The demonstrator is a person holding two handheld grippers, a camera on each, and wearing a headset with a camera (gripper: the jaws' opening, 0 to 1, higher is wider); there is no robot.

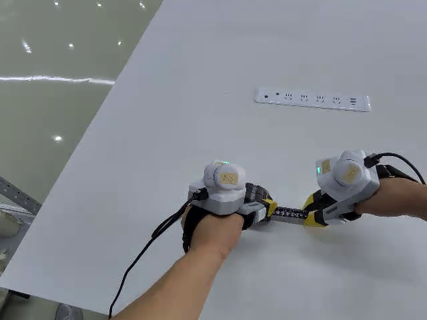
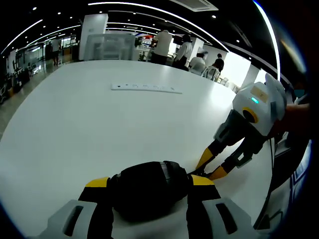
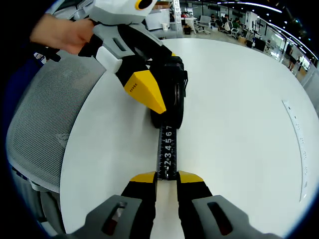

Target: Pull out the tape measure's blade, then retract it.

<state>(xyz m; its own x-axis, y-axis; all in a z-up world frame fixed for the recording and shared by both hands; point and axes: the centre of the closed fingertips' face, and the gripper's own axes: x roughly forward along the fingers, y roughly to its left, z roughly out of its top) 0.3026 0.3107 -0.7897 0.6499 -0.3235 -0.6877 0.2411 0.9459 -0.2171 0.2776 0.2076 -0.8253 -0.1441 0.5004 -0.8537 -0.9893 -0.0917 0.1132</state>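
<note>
The black tape measure case sits between the yellow-tipped jaws of my left gripper, which is shut on it; in the head view the left gripper holds the case on the white table. A short length of blade with black numbered markings runs from the case to my right gripper, which is shut on the blade's end. In the head view the blade spans the small gap between the two grippers, with the right gripper at its right end.
A white power strip lies flat further back on the white table. A grey mesh chair stands by the table edge. Several people stand far off. A black cable trails from the left gripper.
</note>
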